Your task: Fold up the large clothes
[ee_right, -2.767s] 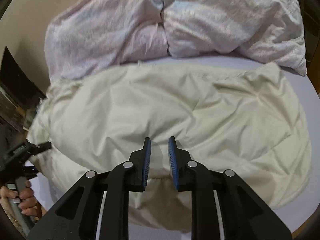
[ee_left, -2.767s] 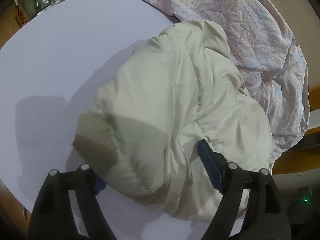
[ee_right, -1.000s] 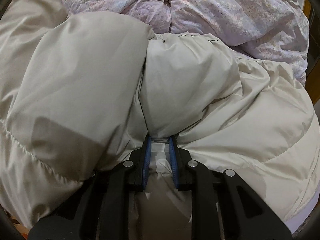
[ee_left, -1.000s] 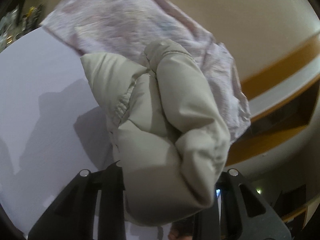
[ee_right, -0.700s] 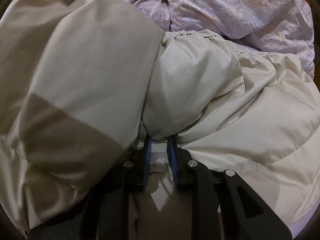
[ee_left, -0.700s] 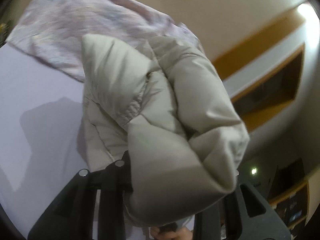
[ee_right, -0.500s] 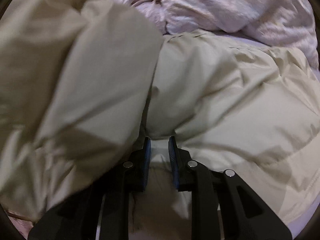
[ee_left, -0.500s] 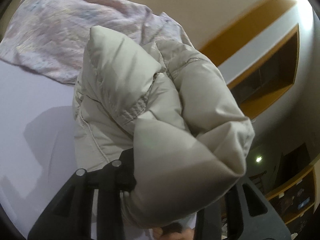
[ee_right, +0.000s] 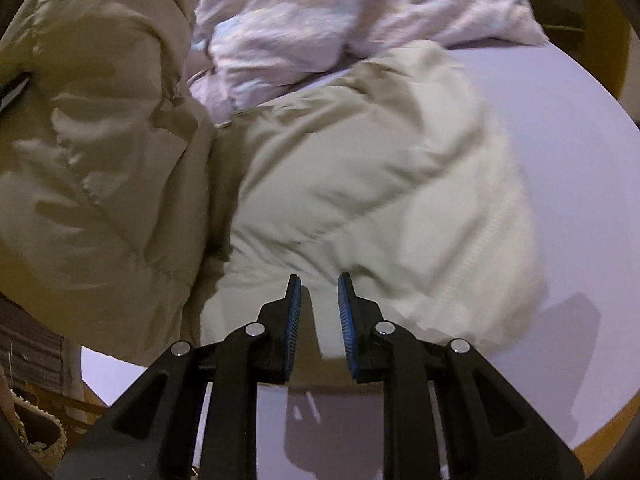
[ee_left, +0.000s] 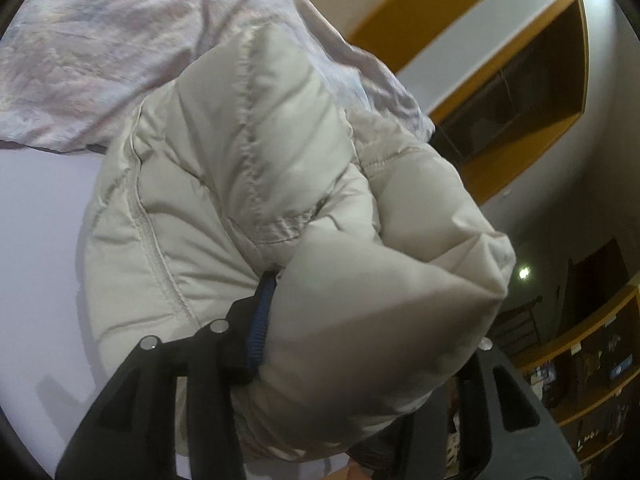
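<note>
A round white counter [ee_right: 568, 184] carries a crumpled pink floral sheet [ee_right: 320, 12] at its far side and a cream puffer jacket [ee_right: 380, 184] nearer. The left gripper [ee_left: 360, 320] grasps a lifted jacket fold that hides its right finger, its fingers having just been widening. The right gripper [ee_right: 318, 312] is narrowly parted, with blurred jacket fabric between its fingers; whether they pinch it cannot be told.
</note>
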`<act>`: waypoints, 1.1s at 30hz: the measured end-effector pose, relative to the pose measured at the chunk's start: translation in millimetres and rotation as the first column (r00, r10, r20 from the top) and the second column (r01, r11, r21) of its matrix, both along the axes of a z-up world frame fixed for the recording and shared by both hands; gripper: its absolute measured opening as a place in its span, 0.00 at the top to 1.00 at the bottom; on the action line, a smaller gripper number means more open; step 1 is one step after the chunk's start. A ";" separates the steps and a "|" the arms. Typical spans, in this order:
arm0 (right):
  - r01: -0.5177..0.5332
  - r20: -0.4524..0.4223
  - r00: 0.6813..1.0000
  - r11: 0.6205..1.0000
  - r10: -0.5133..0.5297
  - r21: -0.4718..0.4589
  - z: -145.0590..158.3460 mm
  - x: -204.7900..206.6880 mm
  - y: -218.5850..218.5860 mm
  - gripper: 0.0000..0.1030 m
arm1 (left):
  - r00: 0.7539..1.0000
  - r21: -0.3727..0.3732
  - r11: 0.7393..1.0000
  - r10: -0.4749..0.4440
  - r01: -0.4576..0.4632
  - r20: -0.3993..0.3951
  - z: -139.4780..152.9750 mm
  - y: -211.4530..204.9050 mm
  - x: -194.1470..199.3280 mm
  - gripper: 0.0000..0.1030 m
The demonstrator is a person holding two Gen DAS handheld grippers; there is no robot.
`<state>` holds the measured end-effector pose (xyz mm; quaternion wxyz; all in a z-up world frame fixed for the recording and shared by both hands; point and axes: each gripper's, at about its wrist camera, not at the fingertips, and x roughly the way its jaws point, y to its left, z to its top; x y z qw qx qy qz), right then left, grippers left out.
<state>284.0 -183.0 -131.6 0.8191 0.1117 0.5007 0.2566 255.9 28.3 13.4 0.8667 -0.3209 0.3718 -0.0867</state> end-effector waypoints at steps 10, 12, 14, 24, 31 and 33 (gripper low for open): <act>0.087 -0.022 0.996 0.996 -0.086 0.003 -9.9 2.8 -49.5 0.80 | 0.992 0.063 0.993 -0.095 0.100 -0.085 -17.3 -65.0 30.7 0.54; 0.083 -0.021 0.996 0.997 -0.083 0.000 -11.3 1.6 -50.5 0.80 | 0.987 0.040 0.990 -0.128 0.132 -0.092 -19.1 -71.4 34.1 0.42; 0.077 -0.017 0.997 0.997 -0.078 -0.012 -13.1 2.3 -49.5 0.80 | 0.980 -0.020 0.984 -0.178 0.177 -0.087 -19.3 -77.5 32.2 0.22; 0.094 -0.030 0.995 0.996 -0.094 -0.002 -18.0 3.8 -57.5 0.80 | 0.970 -0.013 0.971 -0.239 0.239 -0.051 10.5 -73.4 4.0 0.08; 0.107 -0.034 0.994 0.994 -0.107 -0.009 -21.4 2.9 -58.8 0.80 | 0.992 0.061 0.991 -0.112 0.115 -0.048 27.4 -23.4 -7.3 0.08; 0.111 -0.037 0.993 0.994 -0.111 -0.010 -22.3 0.2 -58.9 0.80 | 0.995 0.079 0.994 -0.075 0.081 -0.070 22.0 -10.9 -6.3 0.08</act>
